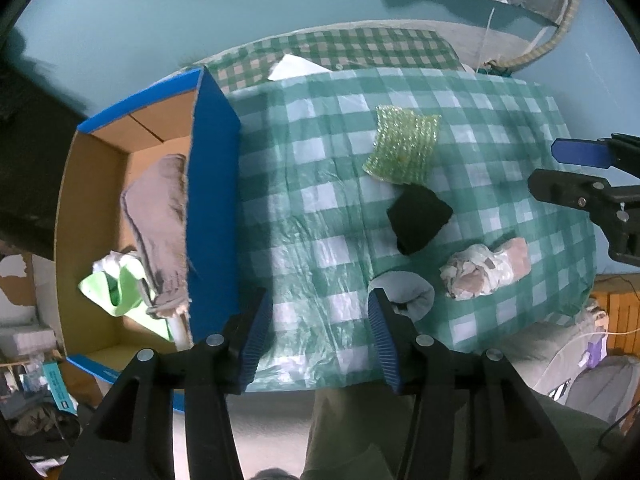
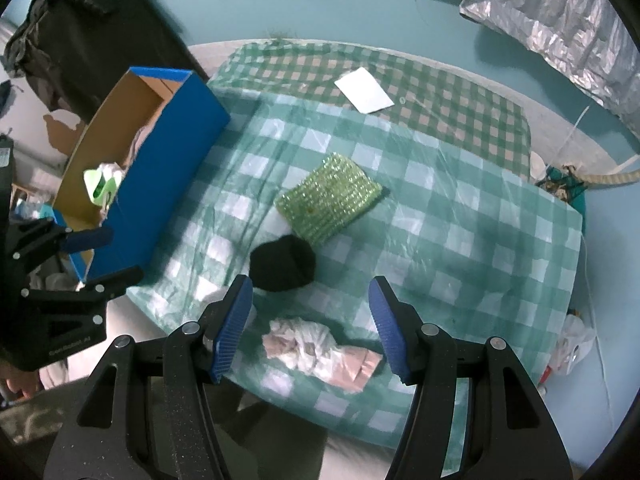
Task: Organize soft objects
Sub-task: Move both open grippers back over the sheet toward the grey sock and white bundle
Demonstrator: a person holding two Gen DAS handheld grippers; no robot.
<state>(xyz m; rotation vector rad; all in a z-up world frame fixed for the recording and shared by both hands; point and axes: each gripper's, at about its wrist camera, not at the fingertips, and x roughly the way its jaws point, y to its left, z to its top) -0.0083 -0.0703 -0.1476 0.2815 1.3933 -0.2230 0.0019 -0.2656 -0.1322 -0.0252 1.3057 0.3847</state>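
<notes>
Jaws of both the left gripper [image 1: 320, 336] and right gripper [image 2: 310, 328] stand part open, empty. Nearest the right lies a pink-white bundle [image 2: 320, 350] on the tabletop [image 2: 460, 248], then black cloth [image 2: 282, 266], green pad [image 2: 328, 208]. Grey cloth [image 1: 160, 224] already fills the box [image 1: 214, 200]; several remain.

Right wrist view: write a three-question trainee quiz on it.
1. True or false: the black bundle lies inside the blue box.
2. What lies between the right gripper fingers: A green sponge, B crumpled white-and-pink cloth, C white paper?
3. Fill in: the sponge rests on the ____ tablecloth.

Key: 1 false. 2 B, not pressed. 3 checked.
</notes>
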